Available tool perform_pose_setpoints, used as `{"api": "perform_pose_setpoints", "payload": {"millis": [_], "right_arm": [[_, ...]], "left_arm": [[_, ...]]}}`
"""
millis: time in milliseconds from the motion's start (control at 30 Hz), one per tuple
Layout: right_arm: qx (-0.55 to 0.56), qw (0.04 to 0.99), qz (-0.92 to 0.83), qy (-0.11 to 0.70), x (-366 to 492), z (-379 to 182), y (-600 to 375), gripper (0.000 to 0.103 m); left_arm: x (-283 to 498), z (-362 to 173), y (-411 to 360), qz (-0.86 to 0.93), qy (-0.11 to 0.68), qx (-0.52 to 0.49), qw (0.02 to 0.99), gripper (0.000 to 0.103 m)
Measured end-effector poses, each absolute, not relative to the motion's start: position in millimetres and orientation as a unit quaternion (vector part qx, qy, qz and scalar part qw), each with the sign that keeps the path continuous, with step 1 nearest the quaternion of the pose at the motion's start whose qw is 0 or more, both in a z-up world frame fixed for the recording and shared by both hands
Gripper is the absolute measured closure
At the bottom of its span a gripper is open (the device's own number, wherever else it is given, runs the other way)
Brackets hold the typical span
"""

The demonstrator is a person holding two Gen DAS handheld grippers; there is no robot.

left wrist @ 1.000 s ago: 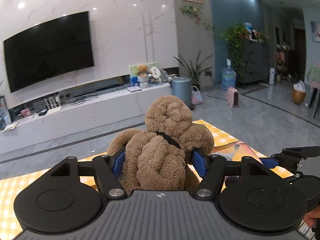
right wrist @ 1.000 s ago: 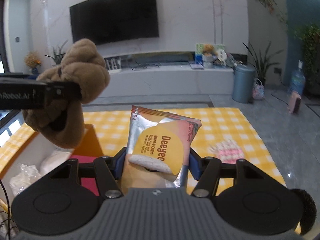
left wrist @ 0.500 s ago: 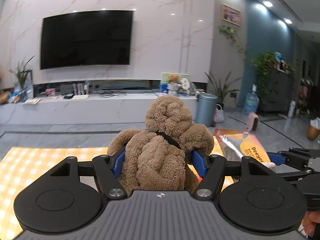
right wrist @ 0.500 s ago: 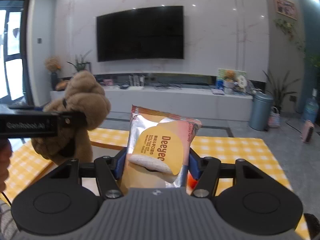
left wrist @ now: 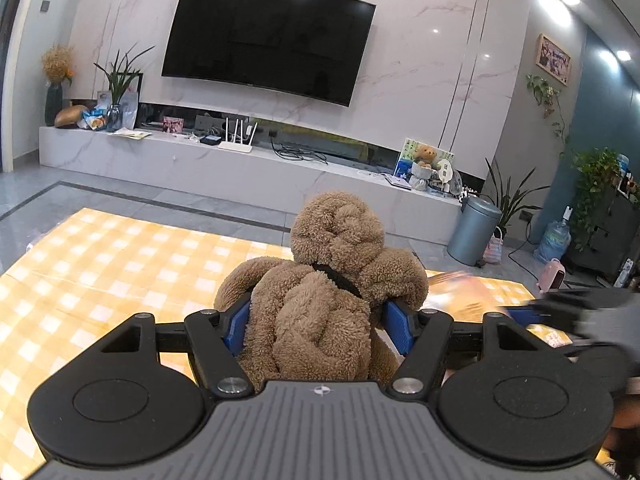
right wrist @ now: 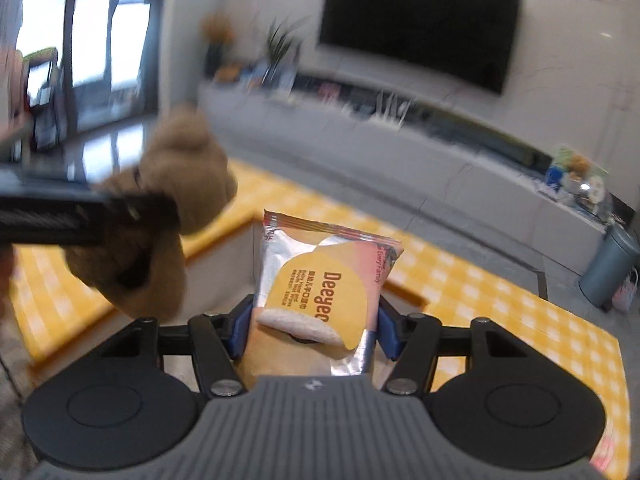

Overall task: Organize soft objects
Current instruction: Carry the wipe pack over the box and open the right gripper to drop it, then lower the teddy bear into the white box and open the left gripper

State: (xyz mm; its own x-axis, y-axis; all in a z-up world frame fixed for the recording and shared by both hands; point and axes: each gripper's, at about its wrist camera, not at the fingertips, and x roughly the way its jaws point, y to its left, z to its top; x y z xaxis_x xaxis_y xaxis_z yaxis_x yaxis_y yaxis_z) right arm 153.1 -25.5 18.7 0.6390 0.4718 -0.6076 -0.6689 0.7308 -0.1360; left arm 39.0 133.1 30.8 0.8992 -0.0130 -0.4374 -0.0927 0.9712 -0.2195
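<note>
My left gripper (left wrist: 318,326) is shut on a brown plush toy (left wrist: 332,280) and holds it up above the yellow checked tablecloth (left wrist: 100,264). My right gripper (right wrist: 314,322) is shut on a Deeyeo wet-wipes packet (right wrist: 324,288), orange, pink and silver. In the right wrist view the plush toy (right wrist: 168,216) and the left gripper's fingers (right wrist: 132,208) show blurred at the left, above an open box (right wrist: 224,248) with orange rim and white inside. In the left wrist view the right gripper (left wrist: 532,312) with its packet (left wrist: 460,292) is a blur at the right.
A white TV bench (left wrist: 240,168) and a wall TV (left wrist: 264,36) stand beyond the table. A grey bin (left wrist: 474,230) and plants are on the floor at the right. Glass doors (right wrist: 100,40) are at the left in the right wrist view.
Both grippers have swung to the left with their loads still held. The right wrist view is now motion-blurred and shows the box below the packet.
</note>
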Motion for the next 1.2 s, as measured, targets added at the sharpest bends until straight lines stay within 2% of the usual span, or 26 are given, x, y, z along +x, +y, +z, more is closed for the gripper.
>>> {"api": "perform_pose_setpoints", "payload": {"millis": [233, 567, 733, 800, 900, 933, 967, 1067, 1200], "right_arm": [[-0.272, 0.837, 0.314, 0.356, 221.1, -38.2, 33.2, 0.045], [-0.253, 0.793, 0.271, 0.483, 262.1, -93.6, 53.8, 0.047], [-0.235, 0.799, 0.241, 0.499, 271.0, -94.7, 47.1, 0.045], [-0.242, 0.807, 0.229, 0.487, 268.1, -92.4, 47.5, 0.041], [-0.270, 0.824, 0.242, 0.436, 249.6, -79.9, 49.1, 0.026], [-0.280, 0.832, 0.246, 0.412, 240.0, -74.2, 49.0, 0.007], [-0.291, 0.842, 0.236, 0.388, 230.8, -68.8, 48.2, 0.002], [-0.323, 0.854, 0.226, 0.340, 213.4, -56.2, 42.1, 0.003], [-0.280, 0.867, 0.247, 0.331, 206.7, -33.4, 13.2, 0.002]], "left_arm": [[38.7, 27.7, 143.7, 0.008, 0.226, -0.122, 0.967, 0.026], [43.0, 21.1, 149.9, 0.015, 0.242, -0.130, 0.962, 0.026], [44.8, 18.7, 151.7, 0.015, 0.241, -0.138, 0.961, 0.026], [43.3, 19.6, 150.5, 0.016, 0.239, -0.137, 0.961, 0.026], [41.2, 20.0, 152.8, 0.015, 0.231, -0.135, 0.963, 0.026], [40.2, 20.5, 153.2, 0.014, 0.228, -0.134, 0.964, 0.026], [39.5, 21.0, 153.3, 0.014, 0.224, -0.132, 0.966, 0.026], [39.1, 21.5, 151.3, 0.011, 0.210, -0.130, 0.969, 0.026], [45.4, 22.4, 143.1, -0.003, 0.202, -0.128, 0.971, 0.026]]}}
